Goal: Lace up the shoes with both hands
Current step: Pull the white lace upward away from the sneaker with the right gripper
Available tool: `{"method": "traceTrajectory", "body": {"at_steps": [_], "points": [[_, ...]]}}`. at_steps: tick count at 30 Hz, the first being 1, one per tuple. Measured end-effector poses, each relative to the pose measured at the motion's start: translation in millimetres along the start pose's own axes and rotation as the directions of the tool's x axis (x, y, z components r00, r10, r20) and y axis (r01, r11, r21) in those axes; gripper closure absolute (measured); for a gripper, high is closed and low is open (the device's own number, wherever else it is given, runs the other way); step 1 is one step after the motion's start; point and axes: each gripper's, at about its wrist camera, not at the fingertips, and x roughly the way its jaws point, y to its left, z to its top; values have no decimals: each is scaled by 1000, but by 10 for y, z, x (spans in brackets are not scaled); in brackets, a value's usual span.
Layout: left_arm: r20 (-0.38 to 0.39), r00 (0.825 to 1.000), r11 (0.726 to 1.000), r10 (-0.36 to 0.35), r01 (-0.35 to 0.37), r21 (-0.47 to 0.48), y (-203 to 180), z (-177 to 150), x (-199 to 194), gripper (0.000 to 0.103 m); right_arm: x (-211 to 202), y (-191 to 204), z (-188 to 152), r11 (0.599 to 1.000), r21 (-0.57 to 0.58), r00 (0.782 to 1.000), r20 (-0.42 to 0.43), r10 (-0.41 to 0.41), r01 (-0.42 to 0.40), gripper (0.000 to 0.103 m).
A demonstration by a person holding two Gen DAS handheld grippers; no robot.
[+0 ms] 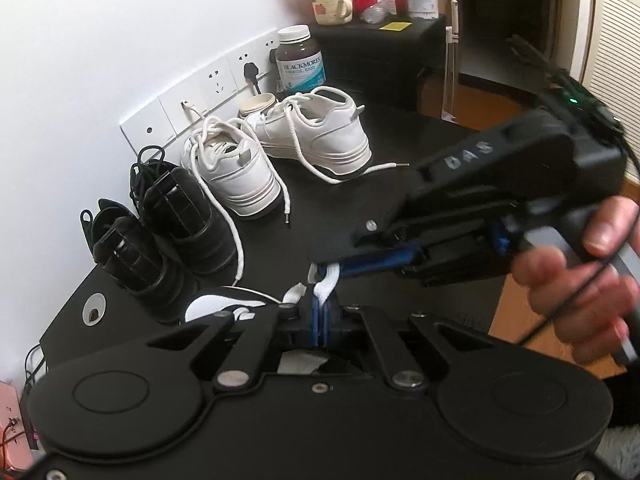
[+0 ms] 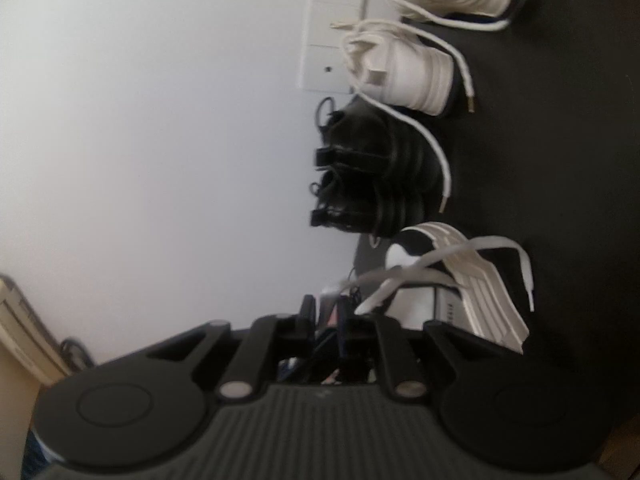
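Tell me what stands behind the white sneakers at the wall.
Behind the white sneakers: a brown supplement jar, a cream cup partly hidden by them, and wall sockets. The cup's base is covered.

The table (image 1: 352, 200) looks dark and matt. The two white shoes (image 1: 316, 128) look smooth, a bit like soft leather, and their laces (image 1: 236, 236) are woven cloth rope. The black shoes (image 1: 188, 216) are shiny on the toe and heel. The left gripper (image 1: 322, 312) is matt black plastic with round silver metal screws and blue rubbery pads (image 1: 318, 320). The brown bottle (image 1: 299, 60) is glossy with a white plastic lid. The cup (image 1: 332, 7) is shiny. The wall (image 1: 120, 40) is smooth white.
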Motion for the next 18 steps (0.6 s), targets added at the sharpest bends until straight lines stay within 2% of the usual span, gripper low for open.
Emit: {"method": "traceTrajectory", "body": {"at_steps": [4,10,12,14,16,17,18], "points": [[-2,1000,999,19,-19,-26,70,-37,-48,102,-94,-19,70,999,43,993,118,28,-33,97],[-12,1000,995,27,-28,-98,260,-106,-115,102,-339,-29,147,992,65,964,249,87,-106,99],[-11,1000,993,26,-27,-112,294,-122,-139,102,-374,-2,164,993,41,968,231,94,-106,99],[-8,1000,992,27,-28,-119,297,-127,-147,102,-343,32,146,994,22,981,165,98,-103,97],[-5,1000,991,29,-30,-127,300,-132,-155,102,-268,40,99,995,30,992,86,95,-98,86],[-4,1000,991,30,-30,-131,302,-134,-159,102,-229,34,67,995,38,994,54,93,-95,73],[-2,1000,990,31,-31,-135,303,-136,-163,102,-187,21,24,994,50,995,29,92,-93,68]]}}
